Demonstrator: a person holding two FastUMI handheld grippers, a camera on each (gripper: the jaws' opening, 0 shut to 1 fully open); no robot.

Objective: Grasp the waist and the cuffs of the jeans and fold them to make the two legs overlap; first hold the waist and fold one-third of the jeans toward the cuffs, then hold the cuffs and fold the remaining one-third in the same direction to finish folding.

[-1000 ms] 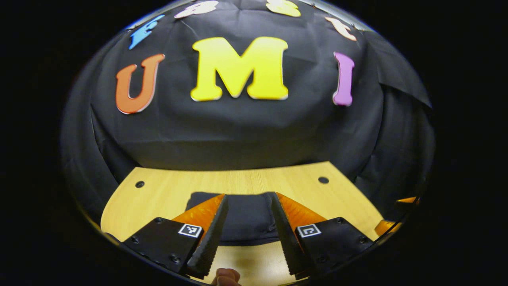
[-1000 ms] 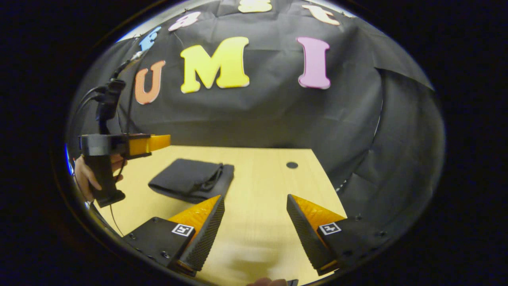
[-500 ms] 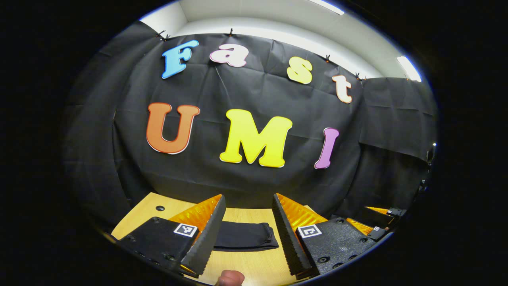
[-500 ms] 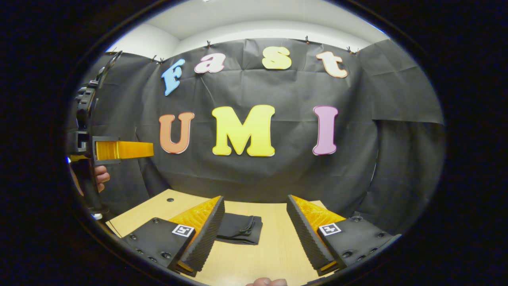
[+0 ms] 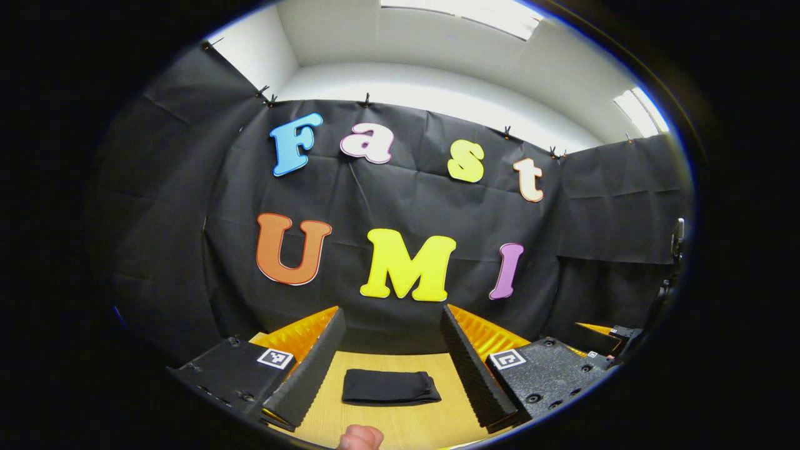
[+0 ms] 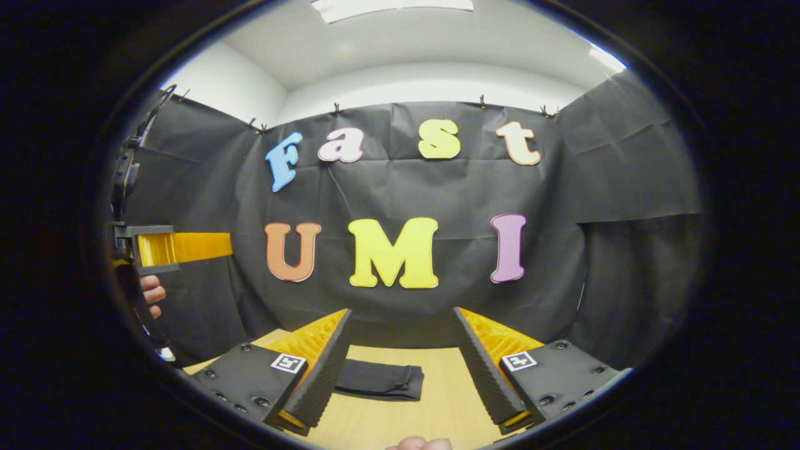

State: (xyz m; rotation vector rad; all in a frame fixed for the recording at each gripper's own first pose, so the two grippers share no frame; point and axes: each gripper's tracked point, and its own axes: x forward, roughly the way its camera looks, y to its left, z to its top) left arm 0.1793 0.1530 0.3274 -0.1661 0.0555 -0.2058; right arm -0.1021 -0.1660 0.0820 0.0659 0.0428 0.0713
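The dark jeans (image 5: 389, 387) lie folded into a compact flat bundle on the wooden table (image 5: 412, 422). My left gripper (image 5: 392, 310) hangs open above and well back from them, nothing between its fingers. In the right gripper view the folded jeans (image 6: 378, 381) rest left of centre on the table (image 6: 437, 400). My right gripper (image 6: 402, 310) is open too, raised clear of the cloth. The left gripper (image 6: 181, 247) also appears at the far left of that view, held high by a hand (image 6: 150, 294). The right gripper (image 5: 600, 334) peeks in at the lower right of the left gripper view.
The booth's black cloth wall stands close behind the table. A thumb tip (image 5: 359, 437) shows at the bottom edge of the left gripper view, another (image 6: 419, 444) at the bottom of the right gripper view. Bare wood surrounds the jeans.
Both grippers have risen and drawn back from the table, staying open. The folded jeans now look smaller and farther off and have not moved.
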